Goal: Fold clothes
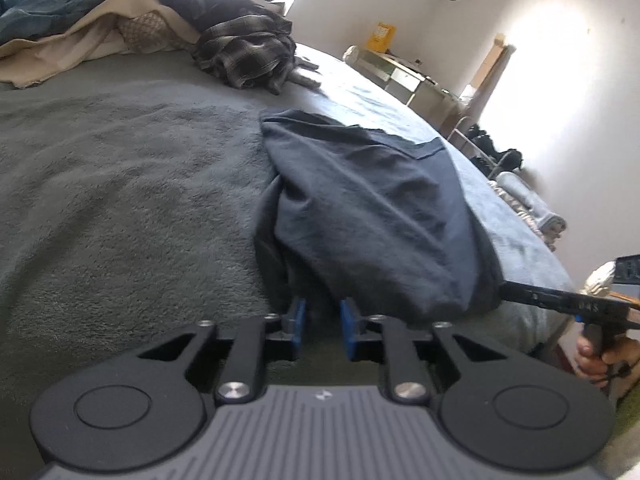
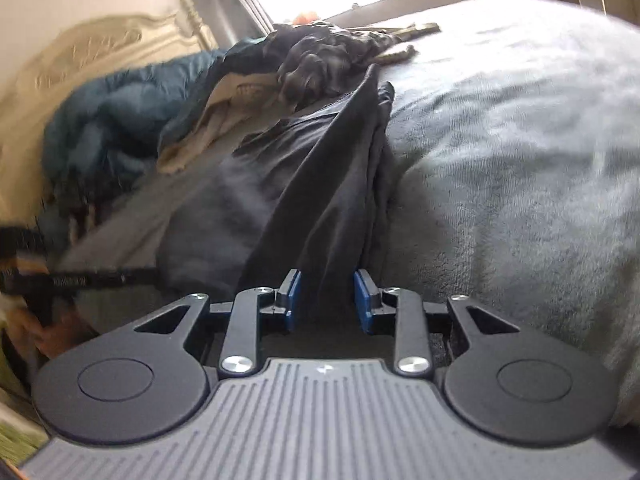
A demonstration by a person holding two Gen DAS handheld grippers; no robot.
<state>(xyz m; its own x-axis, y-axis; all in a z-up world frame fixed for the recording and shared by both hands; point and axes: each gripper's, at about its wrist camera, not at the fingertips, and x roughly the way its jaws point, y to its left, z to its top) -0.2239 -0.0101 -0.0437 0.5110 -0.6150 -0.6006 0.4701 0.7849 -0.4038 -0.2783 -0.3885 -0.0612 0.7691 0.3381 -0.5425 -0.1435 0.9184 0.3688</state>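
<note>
Both tools are gripping the shirt's near edge: left tool (image 1: pixel 322 322) at lower centre of its frame, right tool (image 2: pixel 326 298) likewise, probably pinching bunched fabric. Shirt (image 1: pixel 372 208) is stretching away up-frame across the bed (image 1: pixel 120 168).

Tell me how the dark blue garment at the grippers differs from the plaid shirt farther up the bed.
The dark blue garment is plain; the plaid shirt is checked grey and black. The dark blue garment lies stretched out, its near edge between the fingers of both grippers; the plaid shirt sits crumpled in a heap, untouched. Both rest on the grey blanket.
</note>
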